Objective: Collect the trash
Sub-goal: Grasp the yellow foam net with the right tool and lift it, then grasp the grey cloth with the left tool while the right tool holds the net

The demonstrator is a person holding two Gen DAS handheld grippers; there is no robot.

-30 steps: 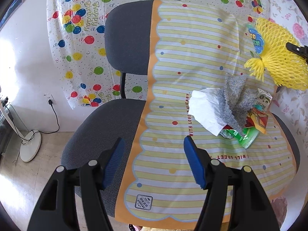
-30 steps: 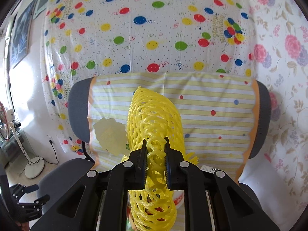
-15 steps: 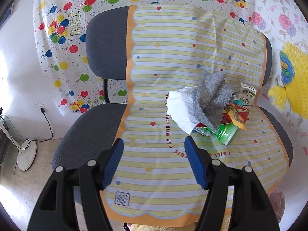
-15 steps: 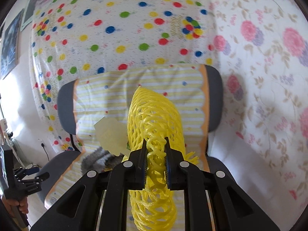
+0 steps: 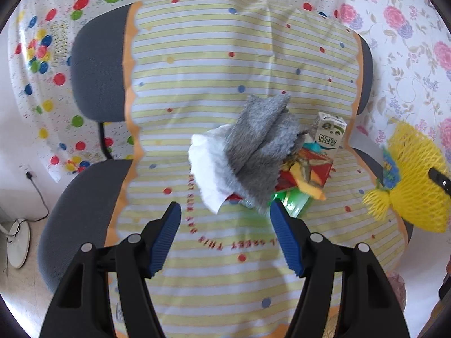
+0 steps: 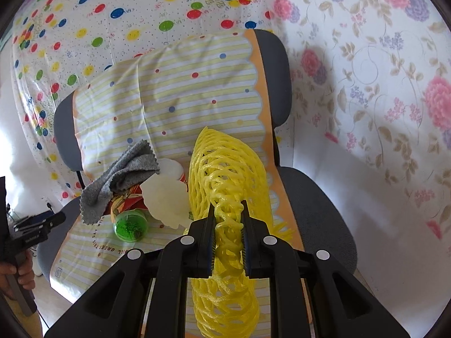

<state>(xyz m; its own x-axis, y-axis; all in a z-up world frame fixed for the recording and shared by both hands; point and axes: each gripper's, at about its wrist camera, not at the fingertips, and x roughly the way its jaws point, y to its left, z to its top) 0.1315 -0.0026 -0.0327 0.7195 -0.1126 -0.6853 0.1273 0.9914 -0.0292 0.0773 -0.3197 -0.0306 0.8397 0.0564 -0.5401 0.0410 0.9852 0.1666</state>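
Observation:
A heap of trash lies on a striped plastic sheet (image 5: 197, 79) draped over a grey chair (image 5: 95, 64). The heap holds a grey cloth (image 5: 262, 143), white tissue (image 5: 205, 163), a small drink carton (image 5: 328, 135), red and green wrappers (image 5: 307, 171) and a green cup lid (image 6: 130, 226). My left gripper (image 5: 222, 222) stands open just in front of the heap, nothing between its blue pads. My right gripper (image 6: 227, 224) is shut on a yellow foam net (image 6: 225, 174), which hangs over the seat's right side; the net (image 5: 417, 177) also shows at the left wrist view's right edge.
A balloon-print sheet (image 6: 112, 8) hangs on the wall behind the chair, floral wallpaper (image 6: 380, 84) to the right. A white fan base (image 5: 17, 242) and a cable lie on the floor at left. A hand (image 6: 17, 270) holds the other gripper at the left edge.
My left gripper has come closer to the heap, which now sits centred ahead of its open jaws. My right gripper has sunk toward the seat and swung right, still gripping the yellow net.

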